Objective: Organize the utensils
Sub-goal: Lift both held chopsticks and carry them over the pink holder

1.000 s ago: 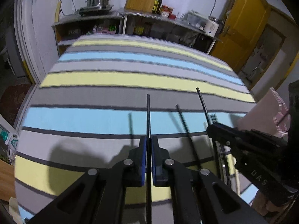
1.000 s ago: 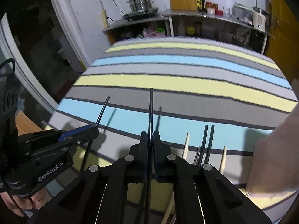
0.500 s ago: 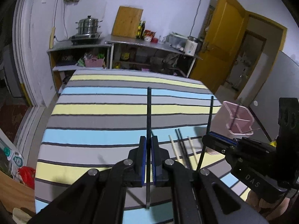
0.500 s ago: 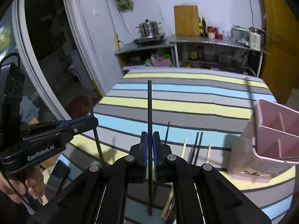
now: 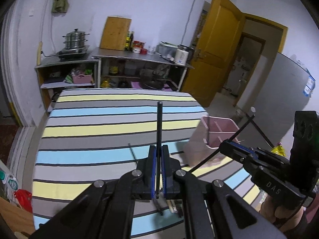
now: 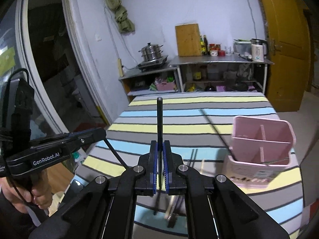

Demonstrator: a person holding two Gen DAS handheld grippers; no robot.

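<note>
Bench (image 6: 199, 127) carries the pink caddy (image 6: 261, 149) at its right side, nearer the right hand-held gripper (image 6: 159, 149); the left hand-held gripper (image 5: 159, 155) is farther. Each is clenched on a black chopstick (image 6: 159, 119), long axis pointing up and forward, above loose chopsticks (image 6: 192, 157)

The lower ends of the loose wooden and black chopsticks (image 6: 175, 207) lying on the striped tablecloth (image 6: 199, 127) are blurred and hidden behind the right gripper's black frame, so their count cannot be told. In the left wrist view the same bundle (image 5: 173, 207) shows only as short stubs under the frame. The printed label on the pink divided plastic holder (image 6: 261, 139) is too blurred to read. The person's hand (image 6: 37, 195) is cut off by the picture's edge.
</note>
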